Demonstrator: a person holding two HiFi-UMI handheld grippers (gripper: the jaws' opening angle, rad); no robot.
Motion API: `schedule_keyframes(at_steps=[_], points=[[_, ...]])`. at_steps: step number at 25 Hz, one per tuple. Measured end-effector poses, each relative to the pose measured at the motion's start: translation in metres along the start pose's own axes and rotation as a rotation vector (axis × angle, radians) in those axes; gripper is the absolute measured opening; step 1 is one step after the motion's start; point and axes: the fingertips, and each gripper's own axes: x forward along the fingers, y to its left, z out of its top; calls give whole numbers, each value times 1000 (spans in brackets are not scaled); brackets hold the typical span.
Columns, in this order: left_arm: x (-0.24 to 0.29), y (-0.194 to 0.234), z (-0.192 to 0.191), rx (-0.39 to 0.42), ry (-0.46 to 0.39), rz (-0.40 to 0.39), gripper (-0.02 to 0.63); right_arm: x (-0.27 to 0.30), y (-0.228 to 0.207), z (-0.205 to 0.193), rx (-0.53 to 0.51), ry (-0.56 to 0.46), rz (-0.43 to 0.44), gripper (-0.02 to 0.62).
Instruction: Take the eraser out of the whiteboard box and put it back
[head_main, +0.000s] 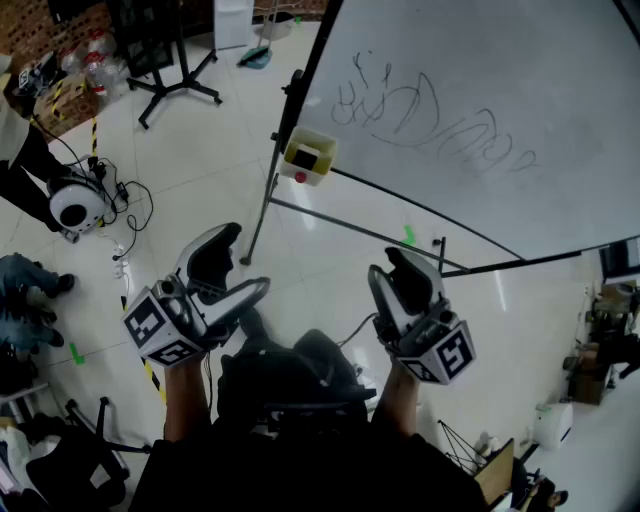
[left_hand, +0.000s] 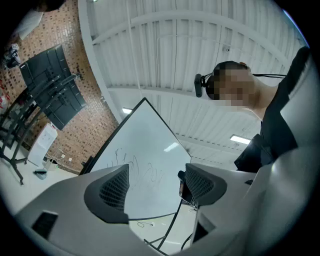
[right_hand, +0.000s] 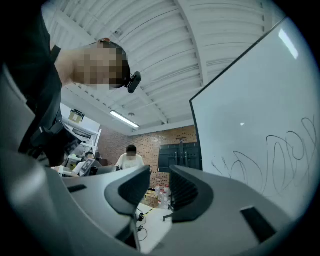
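The left gripper (left_hand: 155, 186) has its jaws wide apart and holds nothing. The right gripper (right_hand: 160, 188) is a little open and empty too. Both are well apart from the small yellow box (head_main: 320, 166) on the edge of the whiteboard (head_main: 480, 100). The dark thing inside looks like the eraser (head_main: 305, 157). I think it is light and a bit soft, so pinch its two long sides gently.

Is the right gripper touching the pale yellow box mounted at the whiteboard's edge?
Apart. The head view shows the right gripper held well short of the pale yellow box, with white floor showing between them.
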Motion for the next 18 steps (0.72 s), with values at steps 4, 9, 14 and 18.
schedule_keyframes(at_steps=[4, 9, 14, 18], points=[[-7, 16, 7, -3, -4, -7, 349, 17, -2, -6, -15, 10, -7, 134], [-12, 28, 17, -2, -15, -6, 348, 35, 0, -5, -22, 11, -2, 135], [-8, 34, 20, -4, -5, -9, 348, 42, -5, -9, -10, 8, -6, 135], [-1, 44, 15, 0, 11, 15, 348, 44, -18, -17, 5, 15, 0, 135]])
